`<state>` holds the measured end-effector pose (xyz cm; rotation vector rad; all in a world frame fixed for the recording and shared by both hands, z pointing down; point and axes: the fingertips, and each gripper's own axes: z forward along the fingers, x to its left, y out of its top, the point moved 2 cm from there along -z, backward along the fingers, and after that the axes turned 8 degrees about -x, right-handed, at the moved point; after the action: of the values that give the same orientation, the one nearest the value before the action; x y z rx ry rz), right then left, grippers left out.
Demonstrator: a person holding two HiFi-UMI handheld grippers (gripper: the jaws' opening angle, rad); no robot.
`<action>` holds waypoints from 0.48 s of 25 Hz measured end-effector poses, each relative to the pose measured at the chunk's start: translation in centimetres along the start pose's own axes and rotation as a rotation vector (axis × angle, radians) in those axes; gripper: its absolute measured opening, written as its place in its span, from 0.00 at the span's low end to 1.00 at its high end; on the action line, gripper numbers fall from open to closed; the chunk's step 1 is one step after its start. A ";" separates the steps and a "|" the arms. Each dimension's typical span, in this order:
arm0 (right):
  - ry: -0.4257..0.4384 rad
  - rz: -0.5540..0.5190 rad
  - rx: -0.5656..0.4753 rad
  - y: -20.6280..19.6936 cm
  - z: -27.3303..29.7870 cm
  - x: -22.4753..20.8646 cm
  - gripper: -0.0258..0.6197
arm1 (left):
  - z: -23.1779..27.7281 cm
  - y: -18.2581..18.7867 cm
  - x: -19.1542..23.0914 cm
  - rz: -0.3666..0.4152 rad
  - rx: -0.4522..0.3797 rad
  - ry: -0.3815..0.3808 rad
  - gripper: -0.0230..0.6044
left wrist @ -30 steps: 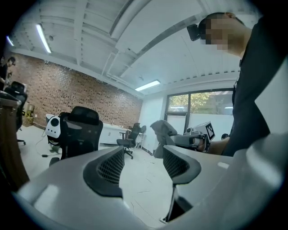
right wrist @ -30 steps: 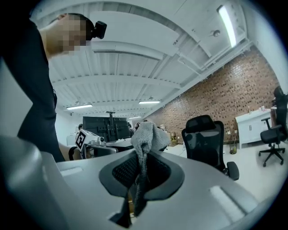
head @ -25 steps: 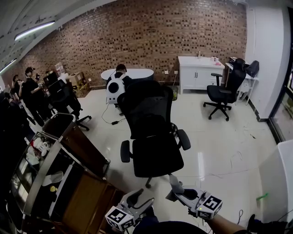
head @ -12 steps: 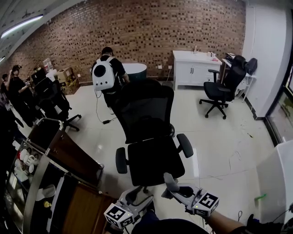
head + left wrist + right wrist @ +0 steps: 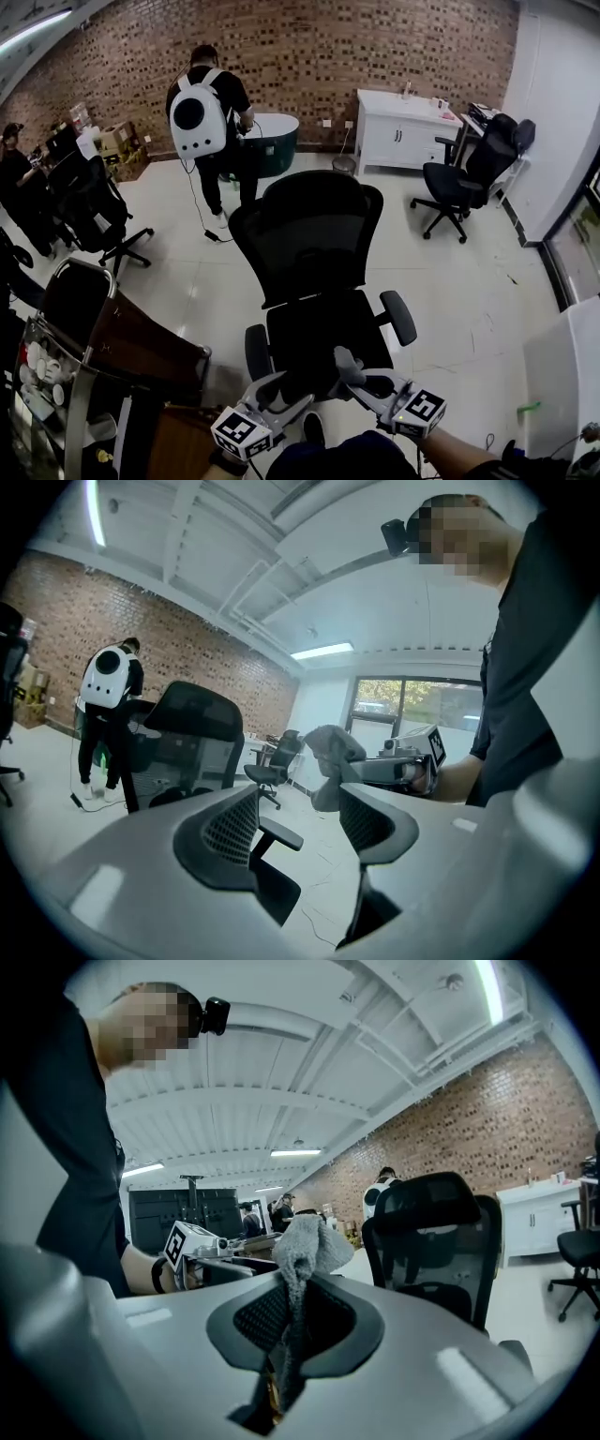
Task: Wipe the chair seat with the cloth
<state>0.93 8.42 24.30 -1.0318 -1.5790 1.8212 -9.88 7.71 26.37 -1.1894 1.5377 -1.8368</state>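
Observation:
A black mesh office chair (image 5: 314,253) stands just ahead of me, its dark seat (image 5: 326,337) facing me between two armrests. My right gripper (image 5: 351,371) hovers over the seat's front edge, shut on a grey cloth (image 5: 305,1246) that bunches up above its jaws. The cloth (image 5: 330,752) also shows in the left gripper view, off to the right. My left gripper (image 5: 286,401) stands open and holds nothing, low in front of the seat's near left corner.
A wooden cart (image 5: 122,370) with cups stands at my left. A person with a white backpack (image 5: 208,122) walks behind the chair. More black chairs (image 5: 464,178) and a white cabinet (image 5: 398,136) stand along the brick wall. A white surface (image 5: 562,375) lies at right.
The chair has come closer and larger in view. Both grippers now sit over the seat's front edge. The person with the backpack has stood up and moved left.

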 end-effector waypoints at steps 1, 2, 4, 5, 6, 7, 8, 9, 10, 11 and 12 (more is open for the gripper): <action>-0.003 0.003 -0.003 0.1 0.8 -0.4 0.08 | 0.3 0.1 0.8 -0.005 0.001 -0.001 0.50; -0.003 0.007 -0.004 0.3 1.4 -0.7 0.08 | 0.5 0.2 1.3 -0.011 0.002 -0.003 0.50; -0.003 0.015 0.001 0.3 2.5 -1.3 0.08 | 0.9 -0.1 2.3 -0.024 0.005 -0.007 0.50; -0.002 0.019 0.005 0.2 3.0 -1.6 0.08 | 1.0 -0.2 2.8 -0.031 0.007 -0.005 0.50; 0.001 0.021 0.010 0.0 3.4 -2.0 0.08 | 1.2 -0.3 3.3 -0.036 0.009 -0.002 0.50; 0.005 0.022 0.016 -0.1 3.8 -2.4 0.08 | 1.5 -0.3 3.7 -0.040 0.012 0.003 0.50; 0.011 0.023 0.025 -0.4 4.2 -2.9 0.08 | 1.7 -0.5 4.2 -0.042 0.015 0.008 0.50; 0.015 0.025 0.037 -0.7 4.5 -3.3 0.08 | 2.0 -0.7 4.7 -0.044 0.020 0.015 0.50; 0.019 0.027 0.051 -1.3 4.9 -3.9 0.08 | 2.1 -1.0 5.2 -0.048 0.025 0.023 0.50; 0.021 0.028 0.068 -1.9 5.4 -4.5 0.08 | 2.3 -1.3 5.8 -0.054 0.030 0.033 0.50; 0.025 0.028 0.088 -2.6 5.9 -5.1 0.08 | 2.5 -1.7 6.5 -0.062 0.035 0.043 0.50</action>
<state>-1.16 1.42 28.10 -1.0374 -1.4636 1.8718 -10.86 1.66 30.03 -1.2016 1.5016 -1.9329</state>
